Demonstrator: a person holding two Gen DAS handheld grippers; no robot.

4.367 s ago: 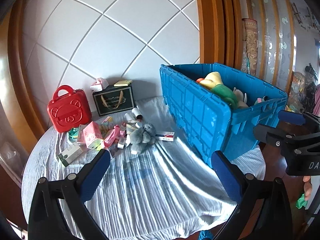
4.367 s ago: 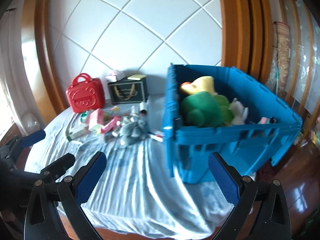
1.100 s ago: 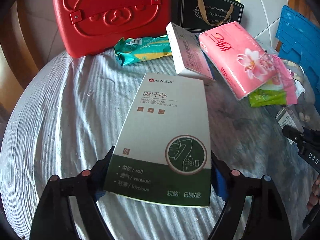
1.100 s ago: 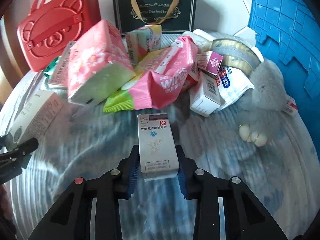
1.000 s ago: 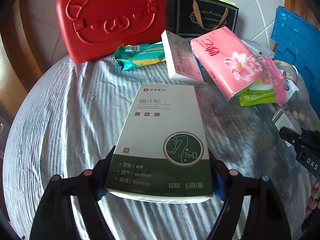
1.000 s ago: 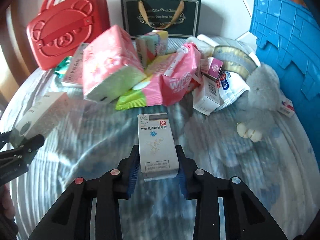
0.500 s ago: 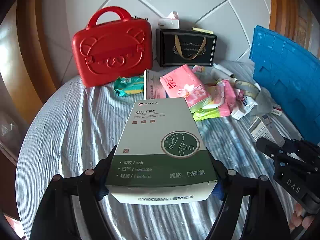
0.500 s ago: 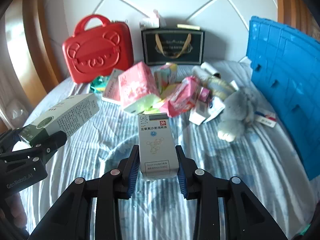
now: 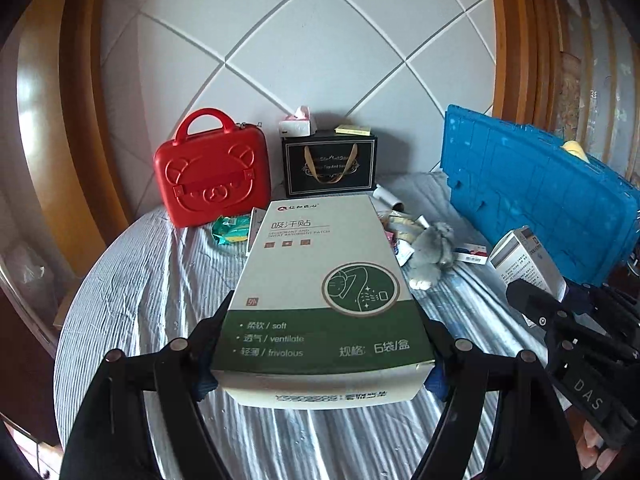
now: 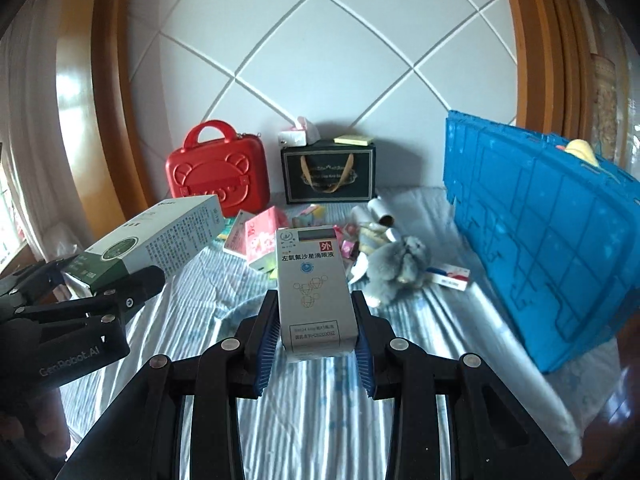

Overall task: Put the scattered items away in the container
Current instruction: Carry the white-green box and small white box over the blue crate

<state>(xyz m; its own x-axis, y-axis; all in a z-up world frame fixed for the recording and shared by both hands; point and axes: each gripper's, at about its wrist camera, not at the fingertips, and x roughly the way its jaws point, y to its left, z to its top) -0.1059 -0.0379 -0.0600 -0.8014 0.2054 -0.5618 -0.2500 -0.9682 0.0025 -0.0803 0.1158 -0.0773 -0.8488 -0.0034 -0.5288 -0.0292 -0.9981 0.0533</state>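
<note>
Your left gripper (image 9: 320,356) is pinching the green-and-white box (image 9: 320,300) across its width, both pads pressed against the box's long sides, and it is held clear above the striped cloth of the round table (image 9: 132,300). In the right wrist view that same box (image 10: 156,240) juts in from the left, well above the table's left edge.

At the back edge of the table, against the wall, stands the red bear case (image 9: 212,184), upright, and just to its right the black gift bag (image 9: 330,164) with a tissue pack and a yellow pad on top.

In front of those lies the loose pile: a pink tissue pack (image 10: 264,240), small cartons and wrappers, a roll (image 10: 380,210), and the grey plush toy (image 10: 400,268) at the pile's right end with a small red-and-white box (image 10: 450,274) just beside it.

Your right gripper (image 10: 316,336) is clamped on the small white medicine box (image 10: 312,284), jaws close together on its narrow sides, also lifted off the cloth.

The blue crate (image 10: 560,232) sits on the table's right edge, with a yellow plush poking above its rim.
</note>
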